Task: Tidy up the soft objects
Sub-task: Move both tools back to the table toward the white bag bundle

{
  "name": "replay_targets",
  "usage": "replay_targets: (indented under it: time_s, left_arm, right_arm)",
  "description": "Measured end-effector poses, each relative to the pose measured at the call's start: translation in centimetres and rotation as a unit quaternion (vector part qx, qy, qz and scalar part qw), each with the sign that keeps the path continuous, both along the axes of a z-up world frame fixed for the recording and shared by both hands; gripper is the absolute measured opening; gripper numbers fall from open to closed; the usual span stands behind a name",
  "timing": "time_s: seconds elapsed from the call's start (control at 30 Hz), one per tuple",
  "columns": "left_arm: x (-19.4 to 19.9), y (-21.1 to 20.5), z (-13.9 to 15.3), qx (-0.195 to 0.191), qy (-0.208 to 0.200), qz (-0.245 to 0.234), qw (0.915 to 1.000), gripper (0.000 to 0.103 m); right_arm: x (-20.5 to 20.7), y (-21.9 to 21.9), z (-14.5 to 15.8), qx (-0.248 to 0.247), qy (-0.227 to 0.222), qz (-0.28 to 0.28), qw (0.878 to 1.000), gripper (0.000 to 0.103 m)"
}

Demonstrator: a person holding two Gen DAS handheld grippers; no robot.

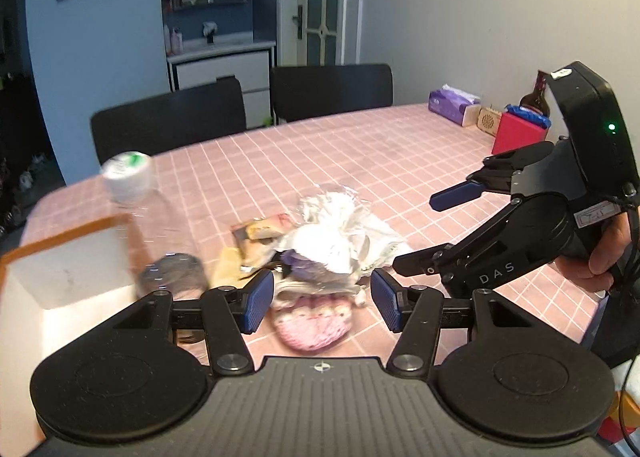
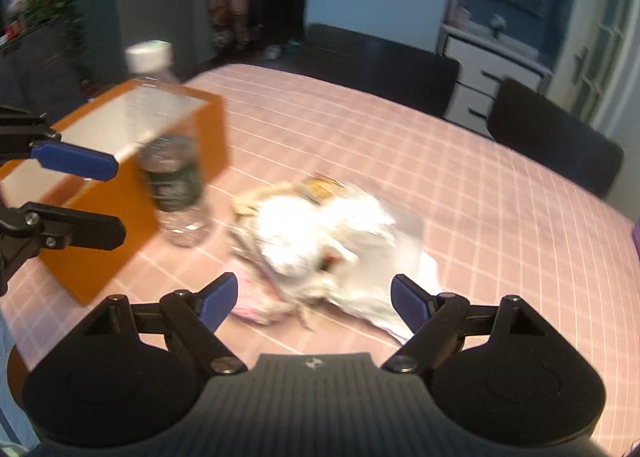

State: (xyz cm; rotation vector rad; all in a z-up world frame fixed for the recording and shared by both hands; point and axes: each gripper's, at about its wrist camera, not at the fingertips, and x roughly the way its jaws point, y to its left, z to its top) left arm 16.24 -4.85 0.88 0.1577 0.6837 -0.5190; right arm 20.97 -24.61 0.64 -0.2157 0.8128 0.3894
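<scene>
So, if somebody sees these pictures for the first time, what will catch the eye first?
Probably the pile of soft white things in the middle of the pink checked tablecloth, with both open grippers, left gripper and right gripper, aimed at it. Next, the orange box at the left, with a clear water bottle standing beside it.

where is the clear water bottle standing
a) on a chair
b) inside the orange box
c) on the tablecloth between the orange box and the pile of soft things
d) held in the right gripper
c: the water bottle stands upright on the pink tablecloth, just beside the orange box and short of the pile of soft things, with both grippers open and holding nothing.
</scene>
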Motion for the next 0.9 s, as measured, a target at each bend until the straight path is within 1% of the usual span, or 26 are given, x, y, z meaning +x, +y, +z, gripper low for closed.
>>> replay_targets:
  time_s: [0.07,0.17,0.23,0.27,0.37,0.43,0.53,0.63,0.73,0.8,0.83,0.87,0.9]
  left_arm:
    - [0.9,-1.4,-1.1,-0.003,0.008,-0.005,0.9999,0.067]
    - [2.2,-3.4,-2.7,0.031,0.006,-0.017,0.9994,0.069]
    - [2.7,-4.4,-3.3,0.055,-0.002,-0.025,0.9982,0.073]
    - [2.9,-4.9,-3.4,0.063,-0.005,-0.03,0.9975,0.075]
    - [4.3,-6.1,-3.3,0.073,0.002,-0.049,0.9961,0.083]
    - [5.2,-7.1,-3.1,0.087,0.004,-0.059,0.9945,0.085]
    - [6.8,-8.8,-3.5,0.128,0.0,-0.066,0.9896,0.085]
    - [8.4,-9.9,-4.7,0.147,0.029,-0.073,0.986,0.085]
    - [9.4,-10.9,-6.0,0.177,0.032,-0.076,0.9807,0.085]
    - [9.7,-11.1,-6.7,0.197,0.028,-0.073,0.9773,0.082]
    - [9.8,-11.2,-7.0,0.202,0.028,-0.071,0.9763,0.078]
    - [9.9,-11.1,-7.2,0.207,0.028,-0.067,0.9755,0.066]
    - [9.8,-11.0,-7.3,0.212,0.024,-0.06,0.975,0.061]
  right_arm:
    - [1.2,-1.2,-1.4,0.002,0.013,-0.011,1.0,0.083]
    - [1.9,-2.7,-2.8,-0.009,0.023,-0.022,0.999,0.082]
    - [2.9,-3.4,-3.7,-0.019,0.026,-0.024,0.999,0.078]
    - [3.2,-3.7,-4.2,-0.023,0.026,-0.023,0.999,0.076]
    - [4.3,-4.2,-5.3,-0.034,0.027,-0.019,0.999,0.076]
    - [4.9,-4.6,-5.7,-0.034,0.032,-0.017,0.999,0.076]
    - [5.7,-4.7,-6.1,-0.027,0.037,-0.018,0.999,0.076]
    - [6.3,-4.9,-6.5,-0.024,0.043,-0.021,0.999,0.076]
    - [6.5,-5.0,-6.7,-0.019,0.049,-0.019,0.998,0.076]
    - [6.5,-5.1,-6.9,-0.017,0.053,-0.016,0.998,0.076]
    - [6.3,-5.1,-6.8,-0.017,0.053,-0.015,0.998,0.076]
    - [6.3,-5.1,-6.8,-0.017,0.053,-0.014,0.998,0.076]
    - [6.3,-5.1,-6.8,-0.016,0.054,-0.013,0.998,0.076]
